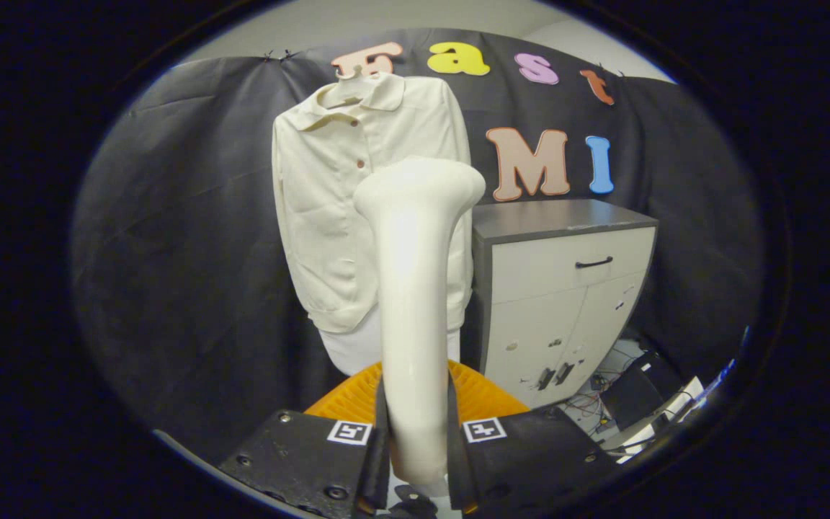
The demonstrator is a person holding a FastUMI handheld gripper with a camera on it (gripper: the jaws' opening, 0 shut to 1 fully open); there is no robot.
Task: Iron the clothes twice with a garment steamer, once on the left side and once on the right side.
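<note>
My gripper (418, 461) is clamped on the steamer (415, 288), both fingers pressing its smooth handle low down, with the head standing upright just ahead and an orange base (483, 396) behind it. The handle looks hard and glossy, likely slippery and top-heavy, so I judge a low, firm hold right. Beyond it the shirt (321, 202) hangs on a hanger against the cloth wall, beside a cabinet (566, 281) — soft and light, it should swing if pushed, so gentle strokes down each side.
</note>
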